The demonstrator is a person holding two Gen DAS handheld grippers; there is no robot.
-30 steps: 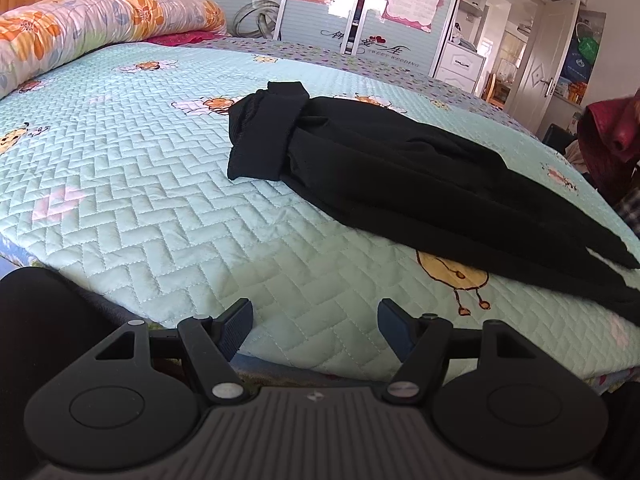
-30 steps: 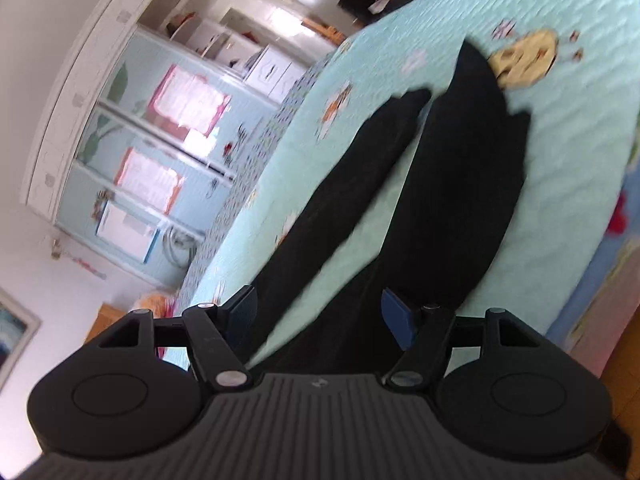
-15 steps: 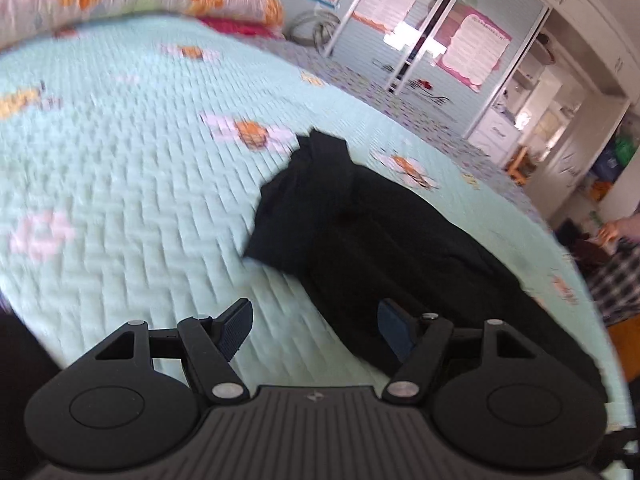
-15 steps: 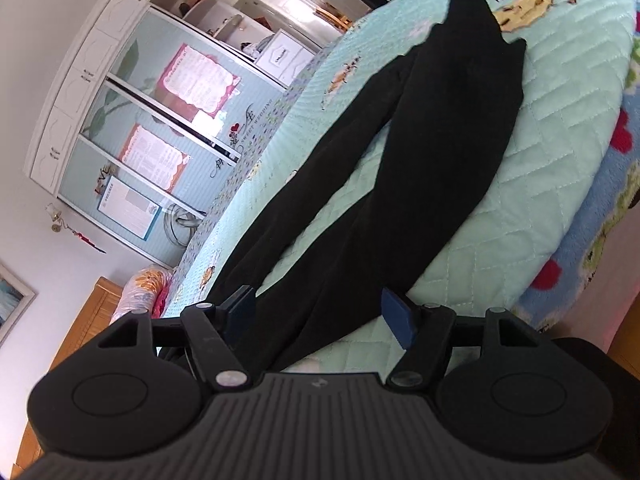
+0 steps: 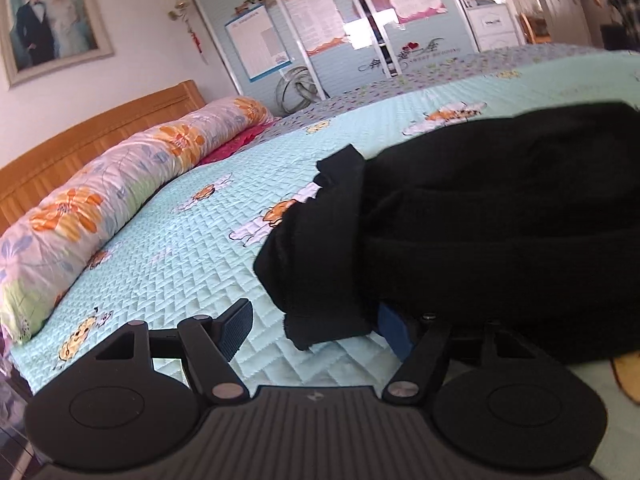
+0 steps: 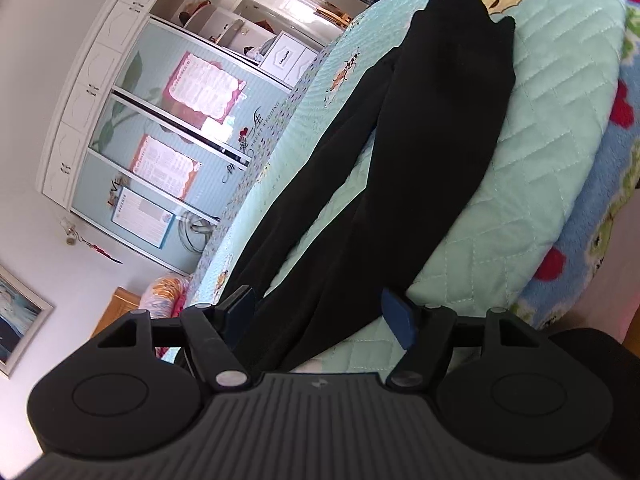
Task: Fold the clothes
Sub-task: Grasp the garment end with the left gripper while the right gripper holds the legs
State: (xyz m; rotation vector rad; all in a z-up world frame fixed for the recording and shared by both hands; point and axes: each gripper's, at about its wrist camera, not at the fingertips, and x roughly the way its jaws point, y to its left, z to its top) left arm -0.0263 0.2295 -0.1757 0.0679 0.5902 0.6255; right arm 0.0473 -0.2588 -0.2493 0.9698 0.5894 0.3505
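Left gripper [image 5: 316, 326] sits wide open at the waist of the black pants [image 5: 500, 216] on the bed [image 5: 180, 240], so it likely needs to pinch, while right gripper [image 6: 318, 314] waits wide too.

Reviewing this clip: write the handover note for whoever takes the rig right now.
Left gripper: open, low at the waist end of the black trousers, nothing gripped.
Right gripper: open, at the trousers' near edge, nothing gripped.
Trousers lie lengthwise on the mint quilted bedspread, legs slightly parted, waistband bunched.
Done: no fold visible.
Left: grip, bring the legs together, fold.
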